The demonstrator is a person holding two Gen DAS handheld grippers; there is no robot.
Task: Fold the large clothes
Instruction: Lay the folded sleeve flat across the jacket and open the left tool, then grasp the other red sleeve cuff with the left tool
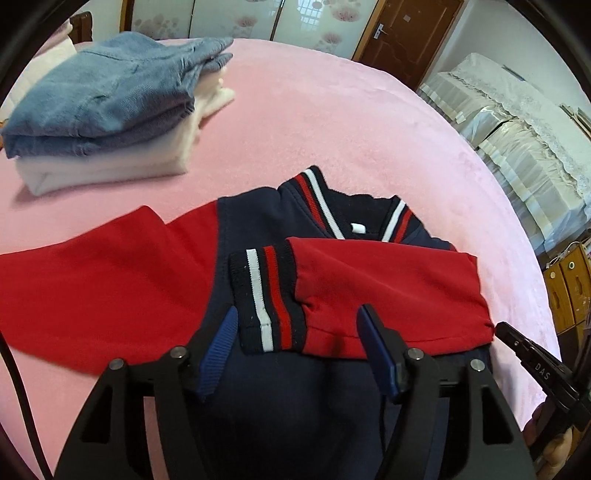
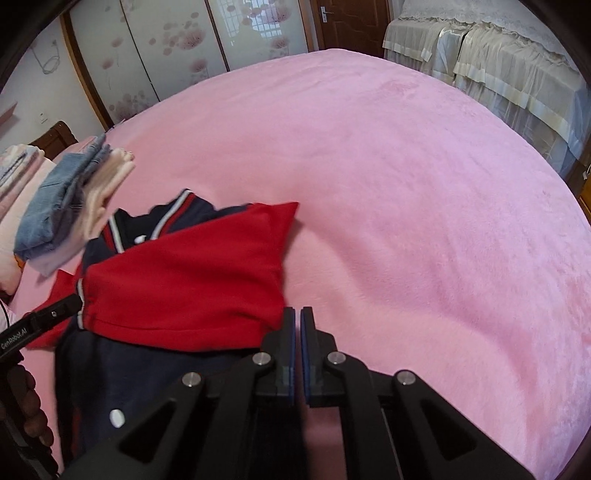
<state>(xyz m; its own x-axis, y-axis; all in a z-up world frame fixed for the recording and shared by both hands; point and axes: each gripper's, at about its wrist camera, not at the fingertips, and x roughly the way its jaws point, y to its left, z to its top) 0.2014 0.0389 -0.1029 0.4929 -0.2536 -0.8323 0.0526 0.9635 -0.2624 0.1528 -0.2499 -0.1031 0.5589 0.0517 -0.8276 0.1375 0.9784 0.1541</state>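
A navy jacket (image 1: 280, 398) with red sleeves lies on the pink bed (image 1: 332, 122). Its right sleeve (image 1: 388, 291) is folded across the chest, with the striped cuff (image 1: 267, 299) at the middle. The left sleeve (image 1: 103, 284) lies spread out to the left. My left gripper (image 1: 297, 325) is open, its blue pads either side of the cuff and just above it. My right gripper (image 2: 298, 314) is shut and empty at the right edge of the folded red sleeve (image 2: 184, 284), over the bed (image 2: 406, 203).
A stack of folded clothes (image 1: 99, 107), blue denim on top of white, sits at the back left of the bed. It also shows in the right wrist view (image 2: 66, 206). Lace-covered furniture (image 1: 517, 129) and a wooden door (image 1: 406, 33) stand beyond the bed.
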